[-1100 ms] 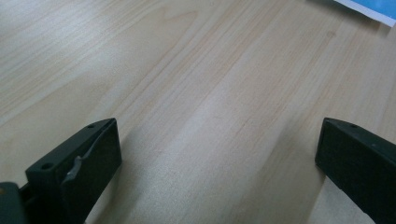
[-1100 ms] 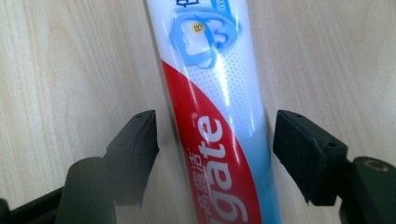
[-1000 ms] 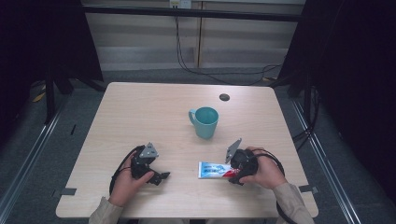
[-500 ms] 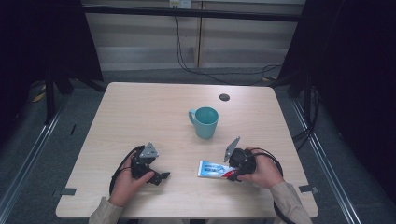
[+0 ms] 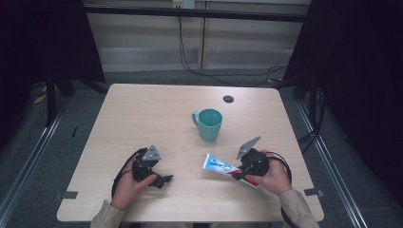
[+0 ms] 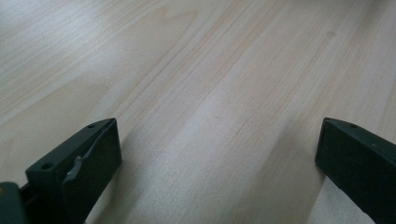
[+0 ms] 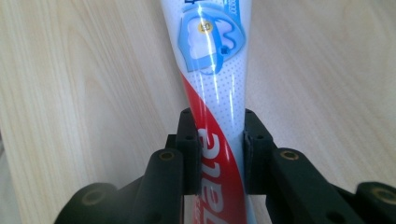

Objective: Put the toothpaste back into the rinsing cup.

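A toothpaste tube, white and blue with a red stripe, lies on the wooden table near the front right. My right gripper has just been closing its jaws, and they now pinch the tube's red end from both sides. In the right gripper view the tube runs away from the right gripper, with both pads pressed on it. My left gripper rests at the front left and is open. In the left gripper view its jaws stand wide apart over bare wood, with the left gripper holding nothing.
A teal mug stands upright near the table's middle, behind the tube, its handle to the left. A small dark round cap sits in the table top toward the back right. Dark floor and cables surround the table.
The right hand has shifted slightly at the tube's end, and the tube now lies a little more slanted. The left hand and the mug have stayed put.
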